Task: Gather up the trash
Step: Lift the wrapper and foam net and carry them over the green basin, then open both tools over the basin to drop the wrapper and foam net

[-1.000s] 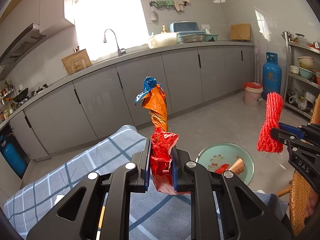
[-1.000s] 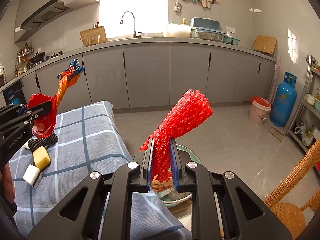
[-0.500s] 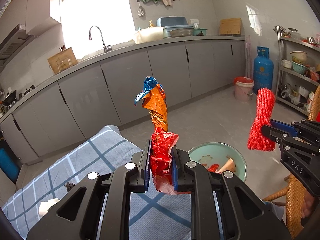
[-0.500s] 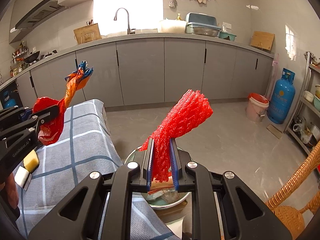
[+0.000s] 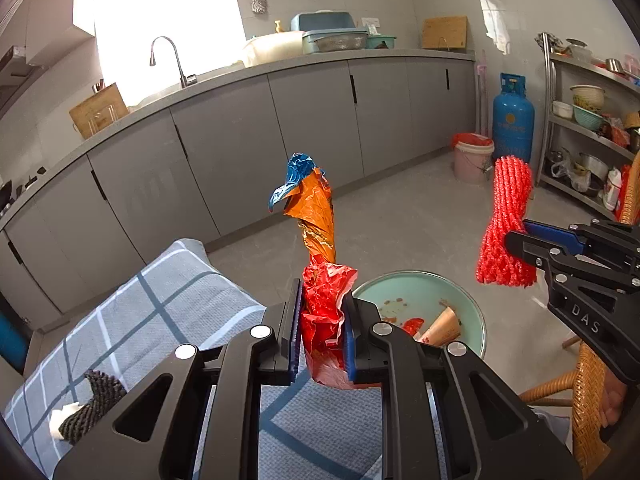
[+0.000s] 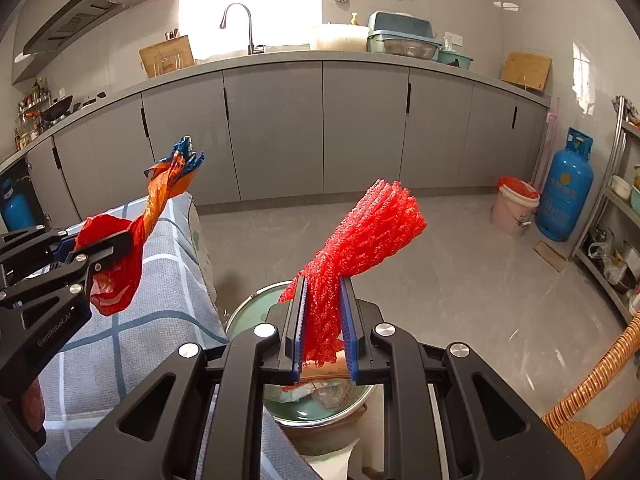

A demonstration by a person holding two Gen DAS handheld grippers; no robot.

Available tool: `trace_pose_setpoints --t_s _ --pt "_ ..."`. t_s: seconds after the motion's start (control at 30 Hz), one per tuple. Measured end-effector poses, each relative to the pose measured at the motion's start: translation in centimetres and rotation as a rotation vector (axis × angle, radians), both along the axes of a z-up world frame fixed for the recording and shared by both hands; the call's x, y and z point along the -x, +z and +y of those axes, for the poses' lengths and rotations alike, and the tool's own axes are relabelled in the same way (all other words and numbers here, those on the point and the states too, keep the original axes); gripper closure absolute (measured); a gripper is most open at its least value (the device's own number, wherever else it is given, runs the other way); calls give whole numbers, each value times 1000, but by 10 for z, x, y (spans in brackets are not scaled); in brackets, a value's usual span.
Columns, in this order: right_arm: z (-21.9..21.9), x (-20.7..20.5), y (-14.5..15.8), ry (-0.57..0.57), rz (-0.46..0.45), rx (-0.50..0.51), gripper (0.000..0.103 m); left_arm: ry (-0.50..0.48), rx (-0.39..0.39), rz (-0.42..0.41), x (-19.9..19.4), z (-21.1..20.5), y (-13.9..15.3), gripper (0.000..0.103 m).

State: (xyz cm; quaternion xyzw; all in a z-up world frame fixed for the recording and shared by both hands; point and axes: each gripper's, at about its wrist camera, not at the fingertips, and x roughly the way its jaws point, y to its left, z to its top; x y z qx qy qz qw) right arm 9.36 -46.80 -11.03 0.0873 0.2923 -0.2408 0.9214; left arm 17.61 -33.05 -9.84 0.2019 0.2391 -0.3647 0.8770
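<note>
My left gripper (image 5: pixel 322 332) is shut on a crumpled red, orange and blue snack wrapper (image 5: pixel 316 240) that stands up from the jaws. It also shows in the right wrist view (image 6: pixel 136 236), above the table's right edge. My right gripper (image 6: pixel 323 332) is shut on a red foam net (image 6: pixel 360 248), seen at the right of the left wrist view (image 5: pixel 506 224). A pale green basin (image 5: pixel 460 292) with trash in it sits low beside the table. In the right wrist view the basin (image 6: pixel 248 308) lies right under my right gripper.
A table with a grey checked cloth (image 5: pixel 168 300) carries a black mesh scrap (image 5: pixel 94 400) and a white piece. A wicker chair (image 6: pixel 600 396) stands at the right. Grey cabinets (image 6: pixel 280 128), a pink bucket (image 6: pixel 514 208), a blue gas cylinder (image 6: pixel 564 188) and a shelf rack line the room.
Both grippers have moved right along the table toward the basin, each with its trash held. The basin now lies closer and under the right gripper.
</note>
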Motion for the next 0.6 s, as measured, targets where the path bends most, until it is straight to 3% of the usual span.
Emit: trace_pose_setpoints --t_s 0.47,0.6 --pt "-16 -26 -35 39 59 -29 84 -31 -56 61 -11 -28 -34 85" --pt "-21 -32 -45 51 64 -33 79 -42 -73 71 -11 -33 -44 83"
